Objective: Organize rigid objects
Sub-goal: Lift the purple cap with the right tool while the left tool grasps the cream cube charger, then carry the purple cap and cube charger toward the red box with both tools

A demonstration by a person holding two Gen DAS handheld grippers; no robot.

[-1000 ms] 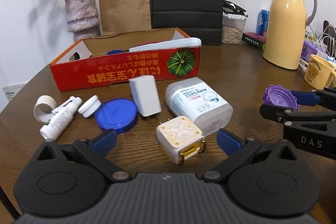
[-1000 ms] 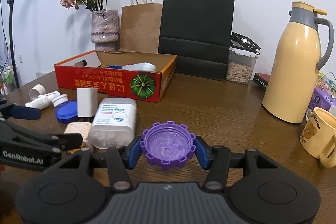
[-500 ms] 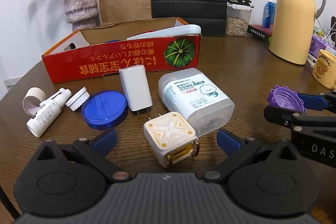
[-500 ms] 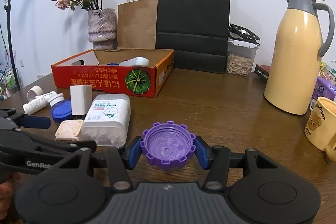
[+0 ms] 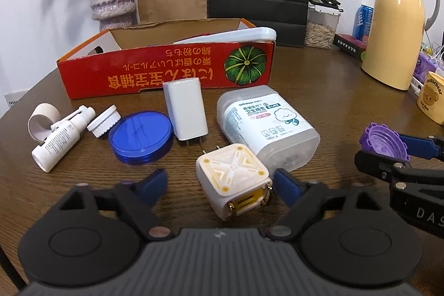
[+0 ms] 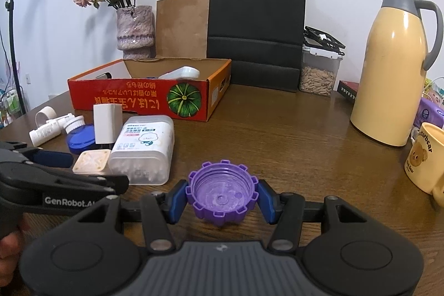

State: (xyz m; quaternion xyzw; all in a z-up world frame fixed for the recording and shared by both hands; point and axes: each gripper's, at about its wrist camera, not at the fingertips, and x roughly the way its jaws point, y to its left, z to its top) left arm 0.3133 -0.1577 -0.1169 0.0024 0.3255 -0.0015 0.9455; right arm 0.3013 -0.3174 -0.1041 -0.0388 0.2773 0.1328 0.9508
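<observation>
Fingers of our left gripper (image 5: 220,183) have just been closing around the cream square charger (image 5: 234,181) on the table (image 5: 319,101); the right blue pad looks to reach its edge, the left pad stands clear, so nothing is clamped. Our right gripper (image 6: 221,197) is clenched on the purple toothed cap (image 6: 222,193), both pads pressing its sides. From the left wrist we see the charger's yellow port face; from the right wrist only its top shows, beside the cotton-bud box (image 6: 144,146). Farther back sits the red carton (image 5: 166,65).
</observation>
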